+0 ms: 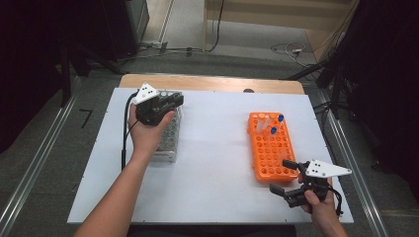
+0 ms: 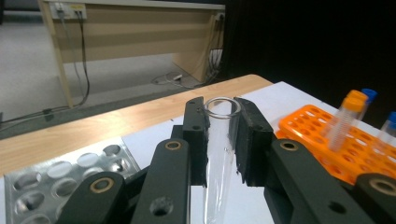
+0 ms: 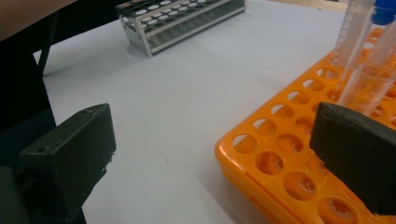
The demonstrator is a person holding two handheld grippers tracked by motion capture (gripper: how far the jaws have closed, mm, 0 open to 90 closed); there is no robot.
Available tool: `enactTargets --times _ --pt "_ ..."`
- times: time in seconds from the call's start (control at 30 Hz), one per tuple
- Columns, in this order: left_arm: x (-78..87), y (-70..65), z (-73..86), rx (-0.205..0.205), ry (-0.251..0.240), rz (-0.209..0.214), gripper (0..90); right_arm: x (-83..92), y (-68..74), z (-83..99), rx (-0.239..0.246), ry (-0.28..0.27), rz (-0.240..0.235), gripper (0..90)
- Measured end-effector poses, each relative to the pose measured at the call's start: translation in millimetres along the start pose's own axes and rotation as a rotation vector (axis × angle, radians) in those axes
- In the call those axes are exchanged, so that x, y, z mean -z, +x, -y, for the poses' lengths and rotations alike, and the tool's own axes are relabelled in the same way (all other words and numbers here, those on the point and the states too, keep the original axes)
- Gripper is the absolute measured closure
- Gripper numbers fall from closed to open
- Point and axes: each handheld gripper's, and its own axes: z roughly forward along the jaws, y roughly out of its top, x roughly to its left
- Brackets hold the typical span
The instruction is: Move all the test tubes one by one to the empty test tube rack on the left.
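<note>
Aloft, left gripper (image 2: 219,140) clamping upright tube (image 2: 219,154)

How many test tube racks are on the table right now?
2: a metal rack at the left, under the left hand-held gripper, and an orange rack at the right, near the right hand-held gripper.

White table (image 1: 217,163) with metal rack (image 1: 169,143), orange rack (image 1: 271,148)

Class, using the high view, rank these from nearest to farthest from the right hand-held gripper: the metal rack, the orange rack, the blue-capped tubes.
1. orange rack, just ahead of the right hand-held gripper
2. blue-capped tubes, at that rack's far end
3. metal rack, across the table, left side
</note>
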Motion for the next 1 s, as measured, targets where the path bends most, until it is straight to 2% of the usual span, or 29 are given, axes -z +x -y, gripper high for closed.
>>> enactTargets --times 0.1,0.2,0.3,0.73,0.87,1.0 --pt "-8.4 5.5 -4.0 -0.005 0.003 -0.018 76.5 3.1 -4.7 1.7 -0.011 -0.002 0.005 0.0" --pt "-17.8 14.8 -7.6 0.023 0.004 -0.043 76.5 6.0 -8.5 3.0 -0.013 -0.001 0.009 0.0" --pt "-25.7 22.2 -10.1 0.025 0.008 -0.071 76.5 7.8 -12.8 4.9 -0.023 0.001 0.012 0.0" --pt "-53.7 52.9 -12.6 0.078 -0.024 -0.163 76.5 8.4 -17.8 7.3 -0.034 0.007 0.008 0.0" --pt "-60.3 61.0 -13.9 0.080 -0.024 -0.191 76.5 9.3 -19.0 7.8 -0.040 0.003 0.012 0.0" --pt "-66.7 65.6 -16.0 0.091 -0.029 -0.196 76.5 9.9 -19.9 7.9 -0.043 -0.001 0.020 0.0"
